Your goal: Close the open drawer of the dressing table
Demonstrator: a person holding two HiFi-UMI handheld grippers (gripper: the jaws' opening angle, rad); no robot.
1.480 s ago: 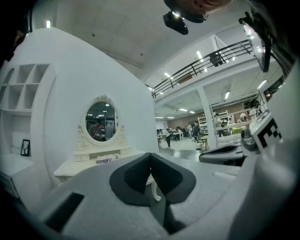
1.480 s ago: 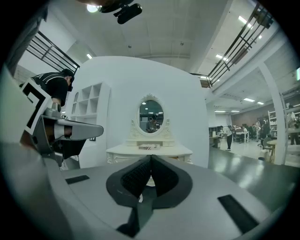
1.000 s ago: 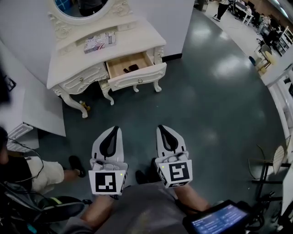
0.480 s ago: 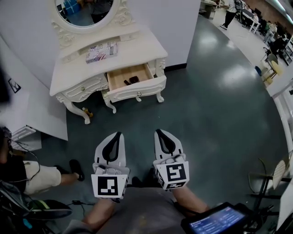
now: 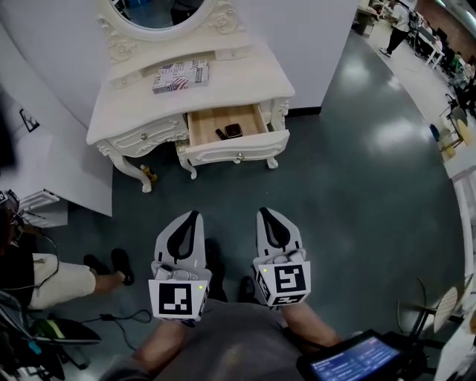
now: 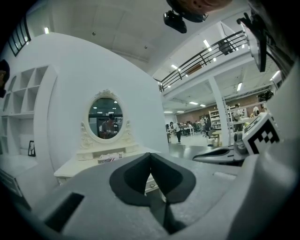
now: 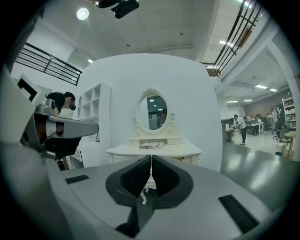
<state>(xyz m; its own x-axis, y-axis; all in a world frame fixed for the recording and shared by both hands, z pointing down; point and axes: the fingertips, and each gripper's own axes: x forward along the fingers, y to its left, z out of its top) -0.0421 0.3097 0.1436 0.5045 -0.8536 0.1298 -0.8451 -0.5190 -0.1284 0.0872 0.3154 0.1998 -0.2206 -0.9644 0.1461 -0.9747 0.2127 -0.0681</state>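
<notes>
Both grippers are empty with their jaws pressed together: the left gripper (image 5: 194, 215) and right gripper (image 5: 262, 212) are held side by side, pointing nearly level at the table (image 5: 141, 108), and each gripper view shows its dark pads meeting with nothing between them. Over the last second the table has slid from ahead and to the left to almost straight ahead, and the bare floor (image 5: 223, 190) between tips and furniture has narrowed. So the person has been walking in and squaring up, not yet working. The drawer (image 5: 238, 147) is pulled out as far as before. Its white front faces the grippers, spanning the line of both tips, a little nearer the right one. Its wooden inside, with small dark items (image 5: 233, 131), lies just beyond that front. The knob (image 5: 239, 157) sits ahead between the two grippers. A patterned box (image 5: 181, 76) lies on the top farther off, ahead of the left gripper, below the mirror (image 5: 160, 9). Nothing has been touched, so the task has not really begun and the tips are still apart from the drawer front. With the drawer now centred, the likely next move is to carry on forward and set a closed tip flat against the front, beside the knob, and push straight in. A push off to one side could skew the drawer on its runners.
</notes>
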